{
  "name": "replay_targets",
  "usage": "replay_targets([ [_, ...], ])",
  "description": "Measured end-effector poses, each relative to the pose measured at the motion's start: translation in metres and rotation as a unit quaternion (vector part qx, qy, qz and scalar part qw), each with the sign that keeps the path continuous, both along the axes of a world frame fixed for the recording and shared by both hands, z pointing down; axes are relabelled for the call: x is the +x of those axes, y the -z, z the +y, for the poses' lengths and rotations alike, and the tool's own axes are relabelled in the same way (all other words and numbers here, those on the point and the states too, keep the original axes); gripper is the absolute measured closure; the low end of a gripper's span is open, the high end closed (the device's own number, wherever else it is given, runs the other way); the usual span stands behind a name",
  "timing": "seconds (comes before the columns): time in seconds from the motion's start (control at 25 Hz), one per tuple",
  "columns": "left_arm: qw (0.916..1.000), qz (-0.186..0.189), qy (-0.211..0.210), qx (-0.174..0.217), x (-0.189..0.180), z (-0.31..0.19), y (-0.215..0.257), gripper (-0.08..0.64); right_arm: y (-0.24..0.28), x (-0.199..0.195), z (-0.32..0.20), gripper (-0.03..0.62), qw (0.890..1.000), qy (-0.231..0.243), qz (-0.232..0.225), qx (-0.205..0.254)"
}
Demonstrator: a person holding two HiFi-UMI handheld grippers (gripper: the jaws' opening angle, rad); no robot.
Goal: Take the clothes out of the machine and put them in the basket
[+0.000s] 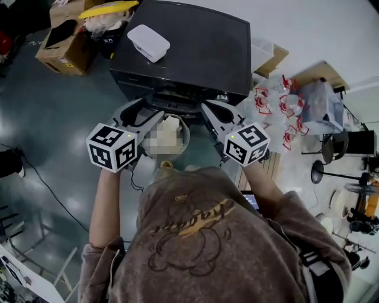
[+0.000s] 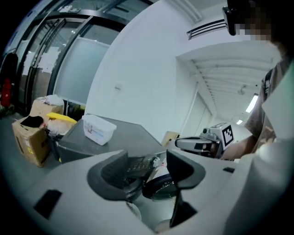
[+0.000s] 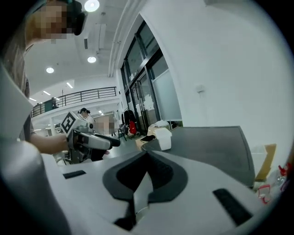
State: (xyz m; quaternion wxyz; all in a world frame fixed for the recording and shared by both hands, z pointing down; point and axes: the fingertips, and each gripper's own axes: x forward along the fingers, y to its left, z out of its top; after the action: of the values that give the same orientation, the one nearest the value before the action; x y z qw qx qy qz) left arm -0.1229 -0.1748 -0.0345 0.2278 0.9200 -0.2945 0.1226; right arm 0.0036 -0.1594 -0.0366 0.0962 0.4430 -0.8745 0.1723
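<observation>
In front of the dark grey washing machine (image 1: 189, 41), a person in a brown printed sweatshirt (image 1: 201, 237) stands with both arms raised, a tool in each hand, each carrying a black-and-white marker cube. The left tool (image 1: 148, 112) points at the machine's front with its two dark-padded jaws spread apart. In the left gripper view nothing sits between them, and only the control panel and the round dark glass door (image 2: 158, 188) show through the gap. The right tool (image 1: 205, 106) is level with it on the other side, well apart from it, and its jaws are pressed together at the tips with no cloth caught in them. Between and below the two tools, just in front of the machine's door, stands a round white slotted laundry basket (image 1: 185, 135). Something pale and cream-coloured (image 1: 172, 123) lies inside it, but I cannot make it out clearly. Neither tool touches the basket or the machine. A white rectangular plastic box with a lid (image 1: 148, 42) rests on the machine's flat top, towards its left side. Left of the machine, on the grey floor, an open brown cardboard box (image 1: 62, 47) sits beside a yellow-topped heap of bags (image 1: 109, 15). To the right, a clutter of clear plastic bags and red-edged pieces (image 1: 284, 106) lies spread out.
</observation>
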Motion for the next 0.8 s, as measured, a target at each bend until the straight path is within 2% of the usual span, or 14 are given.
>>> replay_targets([
  [0.16, 0.9987, 0.032, 0.019, 0.034, 0.005, -0.004, 0.021, 0.306, 0.019, 0.006, -0.005, 0.595, 1.000, 0.006, 0.010, 0.018],
  [0.24, 0.9976, 0.044, 0.021, 0.050, 0.008, -0.002, 0.027, 0.339, 0.022, 0.004, -0.008, 0.594, 1.000, 0.016, 0.013, 0.023],
  [0.4, 0.9956, 0.030, 0.022, 0.086, 0.011, 0.005, 0.036, 0.427, 0.028, 0.001, -0.014, 0.594, 0.998, 0.044, 0.019, 0.035],
  [0.6, 0.9926, 0.040, 0.066, 0.093, 0.009, 0.004, 0.034, 0.532, 0.028, 0.007, -0.022, 0.595, 0.997, 0.061, 0.020, 0.043],
  [0.8, 0.9890, 0.044, 0.092, 0.107, 0.011, 0.004, 0.031, 0.554, 0.021, 0.014, -0.021, 0.595, 0.997, 0.065, 0.010, 0.044],
])
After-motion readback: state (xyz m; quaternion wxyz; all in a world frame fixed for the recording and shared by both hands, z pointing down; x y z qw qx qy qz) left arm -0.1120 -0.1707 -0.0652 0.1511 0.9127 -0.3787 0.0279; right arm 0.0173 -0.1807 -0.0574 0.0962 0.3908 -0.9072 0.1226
